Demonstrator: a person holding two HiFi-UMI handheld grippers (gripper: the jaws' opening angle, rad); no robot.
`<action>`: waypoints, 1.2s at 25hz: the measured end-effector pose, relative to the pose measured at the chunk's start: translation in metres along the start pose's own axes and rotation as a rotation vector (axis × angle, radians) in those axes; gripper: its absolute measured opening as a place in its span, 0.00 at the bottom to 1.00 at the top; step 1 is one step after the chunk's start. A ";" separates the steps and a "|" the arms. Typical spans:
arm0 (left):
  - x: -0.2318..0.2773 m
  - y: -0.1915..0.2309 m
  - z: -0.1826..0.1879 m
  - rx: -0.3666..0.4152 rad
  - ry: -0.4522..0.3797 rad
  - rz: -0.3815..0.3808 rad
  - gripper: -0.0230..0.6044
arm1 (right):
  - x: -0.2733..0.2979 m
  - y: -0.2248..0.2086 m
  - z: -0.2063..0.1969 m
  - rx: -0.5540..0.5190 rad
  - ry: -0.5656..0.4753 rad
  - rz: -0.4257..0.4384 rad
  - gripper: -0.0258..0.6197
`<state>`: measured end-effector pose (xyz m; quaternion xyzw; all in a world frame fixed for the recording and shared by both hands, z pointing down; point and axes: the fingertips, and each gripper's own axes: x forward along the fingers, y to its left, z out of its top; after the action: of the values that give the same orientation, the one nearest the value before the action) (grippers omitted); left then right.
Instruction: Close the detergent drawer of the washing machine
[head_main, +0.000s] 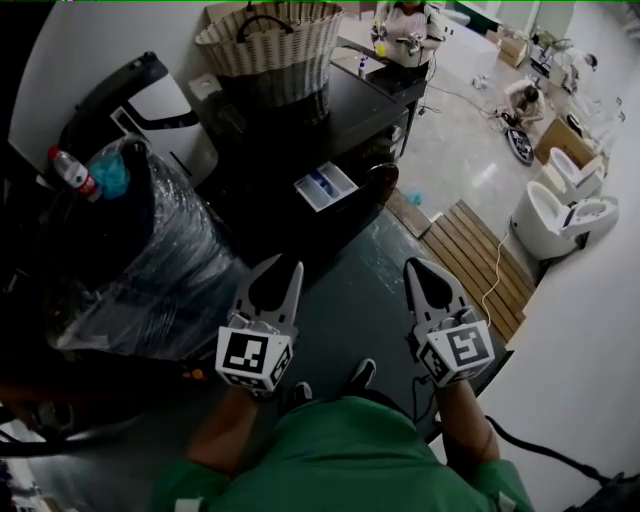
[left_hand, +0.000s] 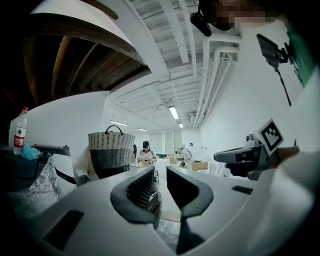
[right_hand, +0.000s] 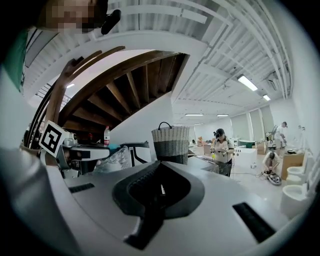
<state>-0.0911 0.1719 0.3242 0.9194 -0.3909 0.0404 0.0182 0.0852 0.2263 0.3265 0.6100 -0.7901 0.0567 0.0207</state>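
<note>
Basket (head_main: 270, 45): woven, on the washing machine (head_main: 365, 100), well beyond your jaws; contents hidden.
Drawer (head_main: 325, 188): white, blue inside, pulled out ahead of both jaws, untouched.
Left gripper (head_main: 280, 275): your jaws slightly apart, empty.
Right gripper (head_main: 420, 270): your jaws pressed together, empty.

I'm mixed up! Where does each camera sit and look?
Head view: on the head, facing down at the open detergent drawer; forearms, left tool, right tool show.
Left gripper view: on the left tool, facing along its parted jaws.
Right gripper view: on the right tool, along its closed jaws.
All three share the woven basket.
</note>
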 end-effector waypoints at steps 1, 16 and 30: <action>0.009 -0.008 0.001 0.002 0.001 0.003 0.18 | 0.002 -0.015 0.002 -0.001 0.002 0.000 0.08; 0.098 -0.009 -0.001 0.013 0.054 0.074 0.18 | 0.059 -0.107 0.004 0.048 -0.002 0.042 0.08; 0.238 0.113 -0.008 -0.044 0.011 -0.050 0.18 | 0.213 -0.138 0.017 -0.034 0.081 -0.076 0.08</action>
<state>-0.0085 -0.0764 0.3538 0.9280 -0.3684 0.0367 0.0415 0.1648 -0.0146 0.3401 0.6363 -0.7657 0.0669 0.0653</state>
